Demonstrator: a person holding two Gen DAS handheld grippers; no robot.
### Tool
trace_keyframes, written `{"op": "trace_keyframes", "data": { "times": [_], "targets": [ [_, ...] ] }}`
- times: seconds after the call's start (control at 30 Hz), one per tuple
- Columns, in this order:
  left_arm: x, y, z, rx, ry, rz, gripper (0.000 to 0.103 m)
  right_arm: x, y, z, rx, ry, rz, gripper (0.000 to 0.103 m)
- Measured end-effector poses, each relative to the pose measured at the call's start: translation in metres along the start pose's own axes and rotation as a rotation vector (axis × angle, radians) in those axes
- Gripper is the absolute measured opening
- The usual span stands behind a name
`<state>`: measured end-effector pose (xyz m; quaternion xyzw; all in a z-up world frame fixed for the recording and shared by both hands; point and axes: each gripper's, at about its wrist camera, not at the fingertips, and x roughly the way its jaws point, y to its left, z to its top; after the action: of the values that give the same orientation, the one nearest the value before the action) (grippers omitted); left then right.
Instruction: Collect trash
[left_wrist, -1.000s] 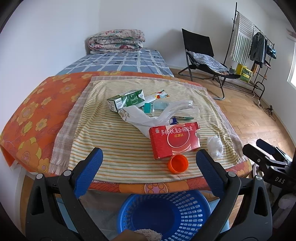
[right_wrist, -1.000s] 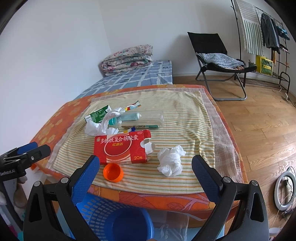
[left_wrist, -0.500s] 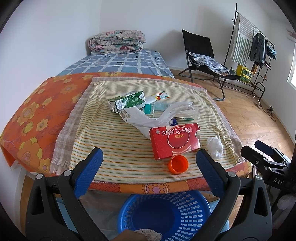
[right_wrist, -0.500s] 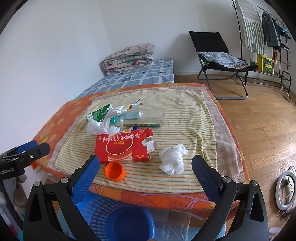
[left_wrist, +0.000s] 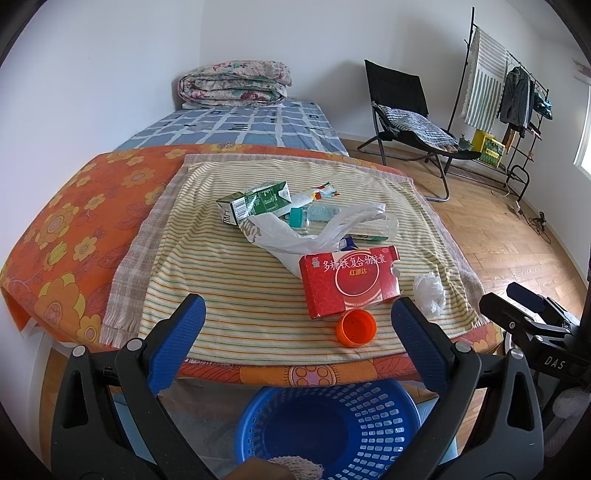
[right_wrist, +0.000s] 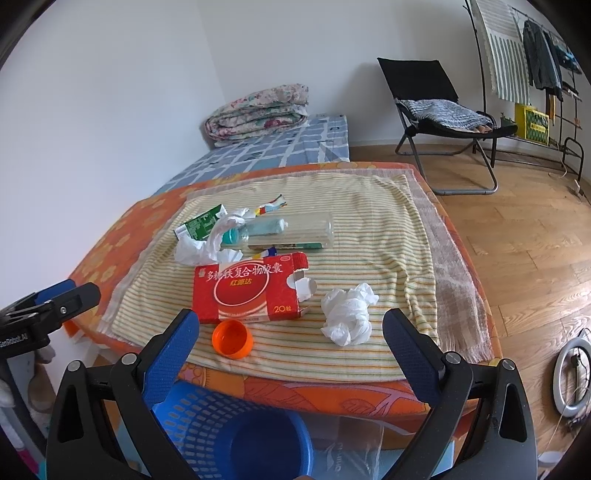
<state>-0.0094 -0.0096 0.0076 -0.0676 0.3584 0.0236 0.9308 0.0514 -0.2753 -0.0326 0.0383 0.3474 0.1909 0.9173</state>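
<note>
**Both grippers spread above the basket, trash spread on the striped cloth**

The left gripper (left_wrist: 297, 321) has its blue-padded fingers (left_wrist: 177, 339) wide apart, holding nothing. The right gripper (right_wrist: 291, 336) is likewise spread, its blue pads (right_wrist: 408, 350) clear of every item. Each hangs at the near edge of the table, just short of the trash.

Below and between the fingers sits a round blue perforated plastic basket (left_wrist: 332, 428), on the floor against the near side of the table; it also shows in the right wrist view (right_wrist: 236, 432).

Nearest on the yellow striped cloth (left_wrist: 229, 288) lies an orange plastic bottle cap (right_wrist: 232, 339), open side up. Just beyond it, touching or nearly so, lies a flat red cardboard medicine box (right_wrist: 251, 293) with one end torn open. To its right, slightly apart, sits a crumpled white tissue wad (right_wrist: 349, 314).

Farther back, a crumpled white plastic bag (left_wrist: 306, 232) lies over a clear plastic bottle with a teal cap (right_wrist: 273, 230), and a green carton (left_wrist: 255, 201) lies on its side at the far left of the pile.

The cloth covers an orange flowered tablecloth (left_wrist: 74, 221).
</note>
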Motion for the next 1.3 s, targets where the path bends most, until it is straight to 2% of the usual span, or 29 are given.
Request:
{"op": "trace_keyframes", "data": {
  "times": [0.57,1.07,1.3],
  "targets": [
    [0.001,0.0,-0.001,0.0,-0.001,-0.002,0.102,0.003,0.0,-0.002,0.003,0.014,0.015,0.1],
    [-0.001,0.004,-0.001,-0.007,0.004,0.001,0.102,0.0,-0.007,0.001,-0.006,-0.019,-0.037,0.099],
    [0.024,0.015,-0.012,-0.035,0.099,-0.056,0.102,0.006,-0.033,0.006,0.019,-0.011,-0.058,0.099]
  ]
}}
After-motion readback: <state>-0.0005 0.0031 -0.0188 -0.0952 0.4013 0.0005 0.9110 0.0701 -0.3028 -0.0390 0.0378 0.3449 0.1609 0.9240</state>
